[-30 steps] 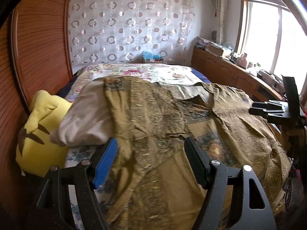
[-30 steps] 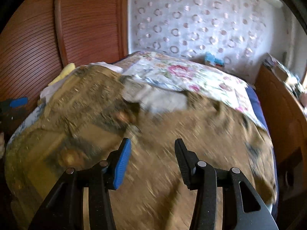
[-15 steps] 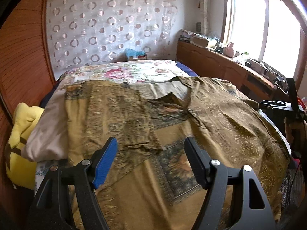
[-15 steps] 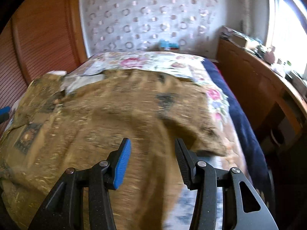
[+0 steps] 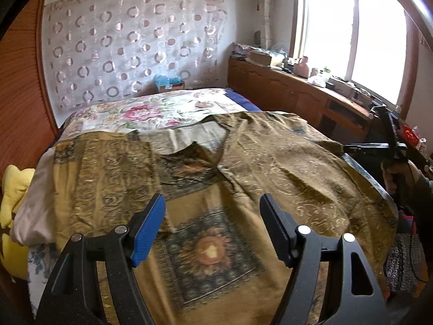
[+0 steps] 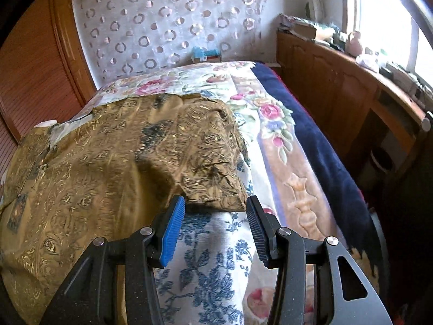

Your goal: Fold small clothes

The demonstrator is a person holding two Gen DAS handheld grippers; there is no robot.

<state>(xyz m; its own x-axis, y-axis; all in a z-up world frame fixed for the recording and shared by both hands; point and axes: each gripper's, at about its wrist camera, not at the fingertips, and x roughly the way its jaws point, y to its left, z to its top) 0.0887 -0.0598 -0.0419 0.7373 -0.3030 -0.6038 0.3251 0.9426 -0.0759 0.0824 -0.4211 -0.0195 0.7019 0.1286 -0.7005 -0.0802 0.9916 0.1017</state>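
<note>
1. A yellow soft toy (image 5: 10,189) lies at the far left, squeezed between the wooden wall and the left edge of the gold shirt (image 5: 243,178).
2. A pale cloth (image 5: 35,197) pokes out from under the left edge of the gold shirt.
3. The gold shirt lies spread out flat on the bed (image 5: 151,113). It covers most of the near half of the bed. Its left sleeve is folded in over its front. Its collar points to the far end of the bed.
4. A dark square with a sun shape (image 5: 211,249) is printed on the gold shirt, low down in its middle.
5. The left tool (image 5: 212,226) hangs over the low part of the gold shirt, just above the sun shape. Its two fingers stand wide apart. It holds nothing.
6. The flowery bedcover (image 6: 211,265) shows past the far end and the right edge of the gold shirt.
7. The right tool (image 6: 215,226) is at the right sleeve end of the gold shirt. Its two fingers stand partly apart, one on each side of the sleeve edge. The fingers do not pinch the cloth. It holds nothing.
8. A dark blue blanket (image 6: 311,135) runs along the bed, right of the gold shirt and past the flowery bedcover.
9. A hand (image 5: 397,173) holds the right tool at the right edge of the gold shirt, as the left camera sees it.
10. A long wooden cupboard (image 5: 292,92) with small things on top stands under the window, well to the right of the gold shirt.
</note>
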